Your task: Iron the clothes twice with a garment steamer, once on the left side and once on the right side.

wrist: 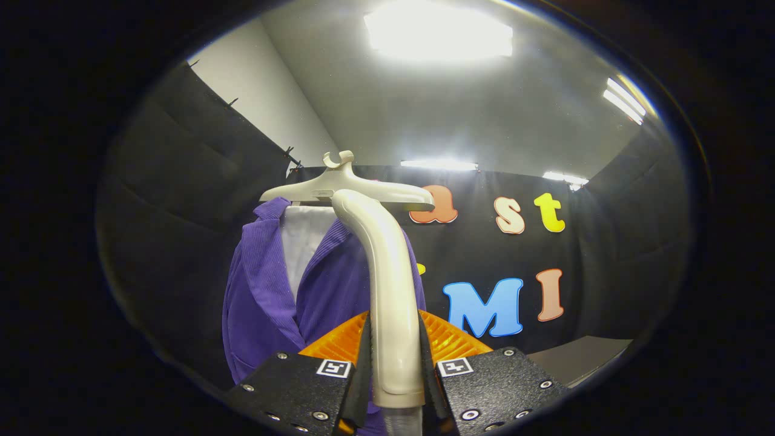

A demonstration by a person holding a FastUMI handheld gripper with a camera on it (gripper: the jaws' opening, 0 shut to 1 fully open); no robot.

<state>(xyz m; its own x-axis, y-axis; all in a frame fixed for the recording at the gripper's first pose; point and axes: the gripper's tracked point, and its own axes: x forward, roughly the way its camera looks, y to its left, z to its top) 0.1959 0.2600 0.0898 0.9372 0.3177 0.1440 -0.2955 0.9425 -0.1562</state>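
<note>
Fingers: the gripper (395, 369) is clamped on the steamer handle (387, 290), 1 finger each side, bottom centre of frame.
Steamer: cream wand rises from the fingers and curves at the top, its head up against the purple jacket (266, 290) just under the hanger (339, 184).
Jacket: hangs centre-left, ribbed corduroy by the look, open over something white inside.
Handling: handle is smooth hard plastic, probably a bit slippery, so the mid-handle grip looks right. Jacket is soft and will likely swing if pushed.
Hard to see: the steamer's face is turned away, the hose is cut off below, and the jacket's right side is hidden behind the wand.
</note>
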